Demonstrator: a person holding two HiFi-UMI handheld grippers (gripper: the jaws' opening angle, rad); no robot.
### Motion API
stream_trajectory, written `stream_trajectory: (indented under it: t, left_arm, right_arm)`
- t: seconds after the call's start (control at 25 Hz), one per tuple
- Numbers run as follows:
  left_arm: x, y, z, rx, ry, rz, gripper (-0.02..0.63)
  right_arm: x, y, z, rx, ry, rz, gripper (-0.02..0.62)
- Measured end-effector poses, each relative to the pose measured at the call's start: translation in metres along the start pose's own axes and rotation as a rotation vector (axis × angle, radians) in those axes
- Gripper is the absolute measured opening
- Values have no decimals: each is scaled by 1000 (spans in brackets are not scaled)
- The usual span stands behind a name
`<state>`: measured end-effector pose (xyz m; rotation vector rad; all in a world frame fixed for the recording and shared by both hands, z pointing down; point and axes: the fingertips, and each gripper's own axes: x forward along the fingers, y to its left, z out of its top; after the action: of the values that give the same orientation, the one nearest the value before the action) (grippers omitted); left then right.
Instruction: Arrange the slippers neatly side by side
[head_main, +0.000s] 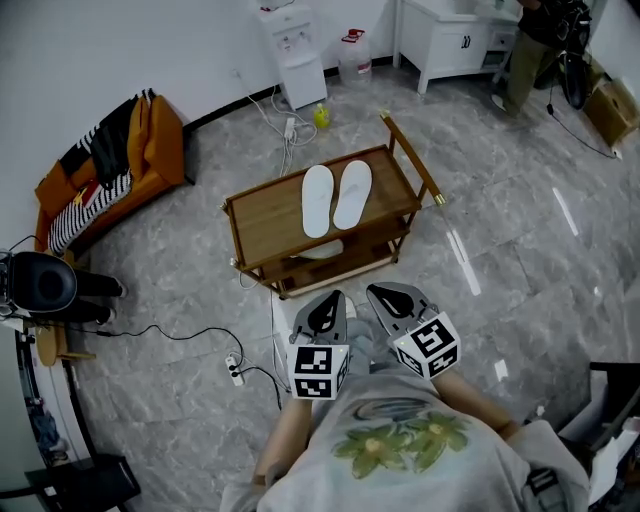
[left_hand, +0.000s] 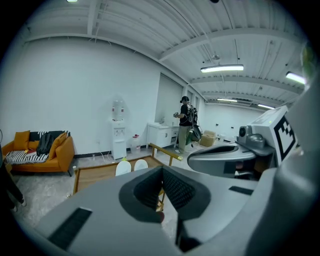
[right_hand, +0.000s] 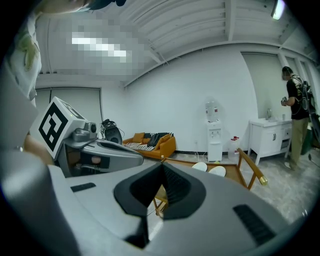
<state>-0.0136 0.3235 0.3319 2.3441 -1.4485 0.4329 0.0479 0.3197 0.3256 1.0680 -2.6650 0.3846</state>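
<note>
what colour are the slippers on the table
White: both slippers on the wooden table are plain white, clearest in the head view.

- Left gripper (head_main: 326, 312) — fingers (left_hand: 148, 192) pressed together, nothing between them, pointing forward and slightly down.
- Right gripper (head_main: 393, 300) just beside it — closed, empty too.

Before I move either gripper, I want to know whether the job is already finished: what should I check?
1. Both white flat slippers on top of the brown wooden trolley: ok.
2. Slippers side by side, roughly parallel: ok.
3. The left gripper shut, empty: ok.
4. The right gripper shut, empty: ok.
5. Whether the white thing on the trolley's lower shelf is a stray slipper: cannot tell.
</note>
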Motion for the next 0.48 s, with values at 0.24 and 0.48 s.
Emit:
stream_trajectory:
  t: [0.24, 0.48]
  left_arm:
    - [37, 21, 13, -4, 30, -17, 17]
    - [68, 46, 27, -33, 30, -51, 17]
  right_arm:
    - [29, -30, 15, 4, -8, -4, 5]
    - [62, -58, 22, 21, 29, -19, 5]
